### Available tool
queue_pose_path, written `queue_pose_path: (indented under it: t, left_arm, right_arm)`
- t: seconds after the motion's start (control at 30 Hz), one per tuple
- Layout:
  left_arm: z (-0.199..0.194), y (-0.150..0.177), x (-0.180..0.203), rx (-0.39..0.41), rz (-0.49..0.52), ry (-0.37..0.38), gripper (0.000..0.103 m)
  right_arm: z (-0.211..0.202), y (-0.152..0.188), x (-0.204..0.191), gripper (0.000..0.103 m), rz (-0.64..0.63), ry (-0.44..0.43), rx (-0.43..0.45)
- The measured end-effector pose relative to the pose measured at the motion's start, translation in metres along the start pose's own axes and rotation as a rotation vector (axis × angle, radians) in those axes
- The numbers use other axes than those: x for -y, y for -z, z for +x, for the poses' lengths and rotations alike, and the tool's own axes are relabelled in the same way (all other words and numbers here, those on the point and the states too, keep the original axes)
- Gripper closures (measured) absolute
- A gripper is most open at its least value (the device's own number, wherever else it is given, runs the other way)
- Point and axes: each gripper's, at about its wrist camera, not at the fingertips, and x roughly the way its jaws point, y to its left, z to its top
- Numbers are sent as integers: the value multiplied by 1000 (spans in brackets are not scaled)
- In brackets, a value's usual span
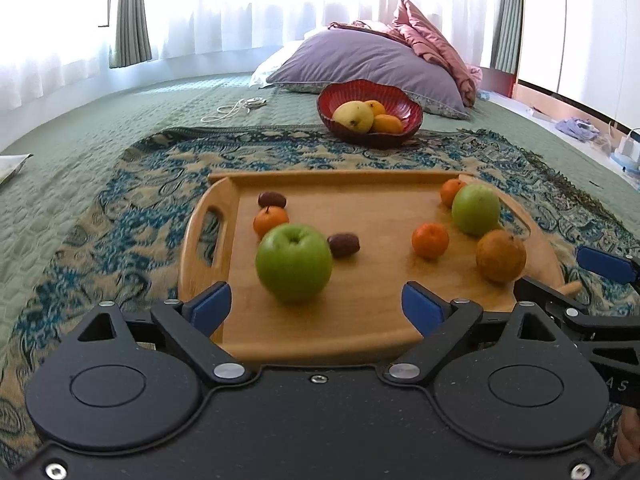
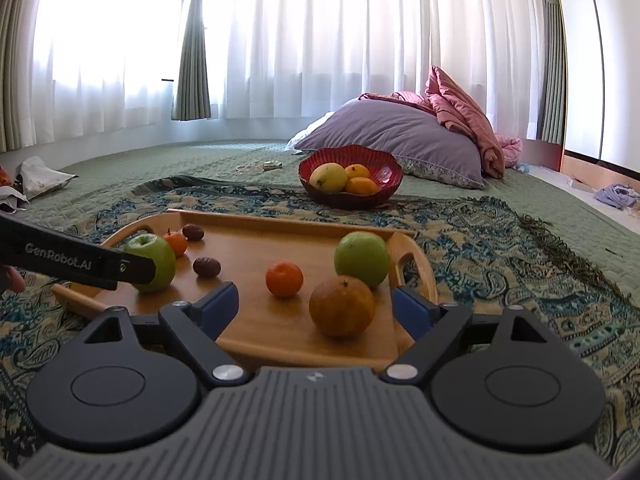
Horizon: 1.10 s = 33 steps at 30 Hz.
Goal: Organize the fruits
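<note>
A wooden tray (image 1: 372, 320) (image 2: 256, 240) on a patterned cloth holds two green apples, a large orange, small tangerines and two dark dates. My left gripper (image 1: 316, 304) is open, just short of the near green apple (image 1: 294, 262). My right gripper (image 2: 316, 306) is open, just short of the large orange (image 2: 342, 306), with the second green apple (image 2: 362, 258) behind it. A tangerine (image 2: 284, 279) lies mid-tray. A red bowl (image 1: 400, 120) (image 2: 390, 176) beyond the tray holds a yellow mango and two oranges.
The tray sits on a blue-beige shawl (image 2: 500, 248) over a green quilted bed. A purple pillow (image 2: 396, 140) and pink blanket lie behind the bowl. A white cable (image 1: 240, 106) lies on the quilt. Bags lie at far left (image 2: 36, 180).
</note>
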Motion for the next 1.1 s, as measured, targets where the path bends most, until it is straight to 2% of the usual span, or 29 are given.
queue_pose_path:
  t: [0.4,0.83,1.1]
  left_arm:
    - [7,37,-7,-49,-29,-68,10]
    - [22,52,-9,-86,-47,-98,7]
    - [26,55,-9,-81,-54,-109,3]
  right_arm:
    - [-1,33,-2,4,8,14,-60]
    - [9,41,-9,1,-31,25,-106]
    - [14,44,-9,0,-22,23,-139]
